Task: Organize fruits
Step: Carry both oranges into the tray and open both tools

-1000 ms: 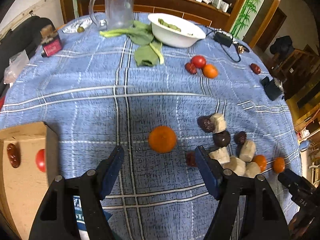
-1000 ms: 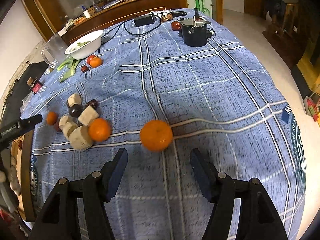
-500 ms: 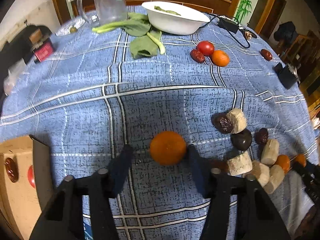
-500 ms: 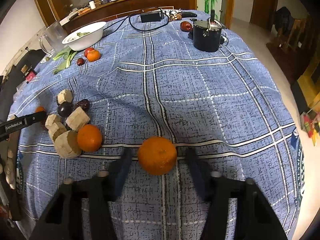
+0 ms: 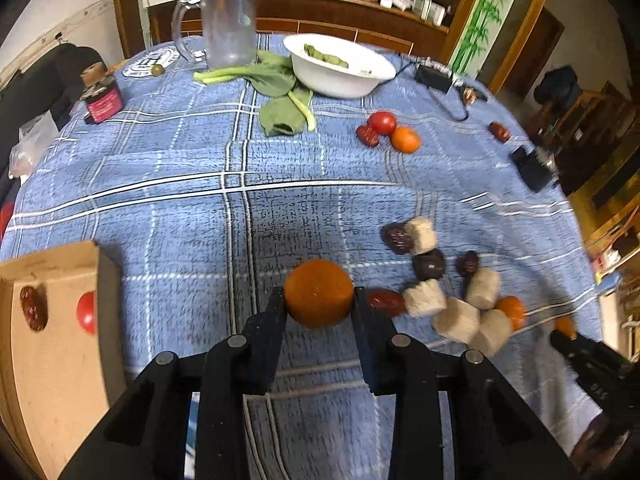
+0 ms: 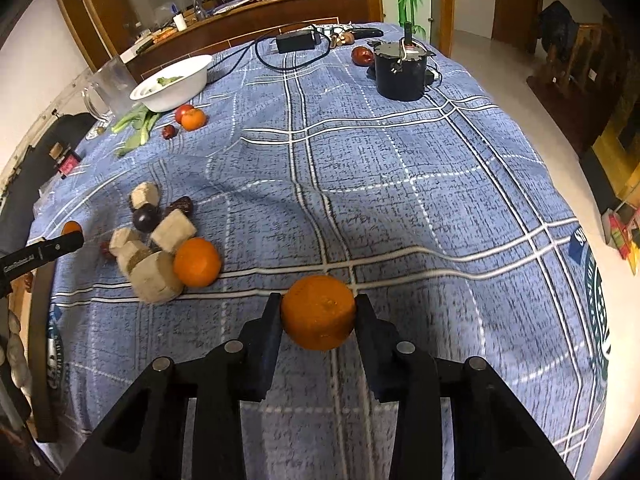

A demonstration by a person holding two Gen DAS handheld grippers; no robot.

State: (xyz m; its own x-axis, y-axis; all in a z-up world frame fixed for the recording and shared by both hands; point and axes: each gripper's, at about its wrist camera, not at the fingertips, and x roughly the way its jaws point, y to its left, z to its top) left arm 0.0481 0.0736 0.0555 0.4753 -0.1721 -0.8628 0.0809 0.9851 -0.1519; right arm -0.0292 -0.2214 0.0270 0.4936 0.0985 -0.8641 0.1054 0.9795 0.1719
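Note:
In the left wrist view my left gripper (image 5: 319,300) has an orange (image 5: 319,294) between its closing jaws, and both pads touch its sides. In the right wrist view my right gripper (image 6: 318,306) is closing the same way, its pads against a second orange (image 6: 318,312). Both oranges are low over the blue checked tablecloth (image 6: 400,200). A cardboard box (image 5: 60,360) at the left holds a red date (image 5: 33,308) and a tomato (image 5: 86,312). A heap of dates, beige chunks, a dark plum and small oranges (image 5: 448,292) lies between the two grippers.
At the far side stand a white bowl (image 5: 340,66), a glass jug (image 5: 228,24) and leafy greens (image 5: 280,92). A tomato, a date and a small orange (image 5: 388,132) lie near them. A black can (image 6: 402,70) with cables stands far right. The table edge falls away on the right.
Both grippers' jaws have gone from wide apart around their oranges to pressed against them. The left wrist view has drawn back a little from the table.

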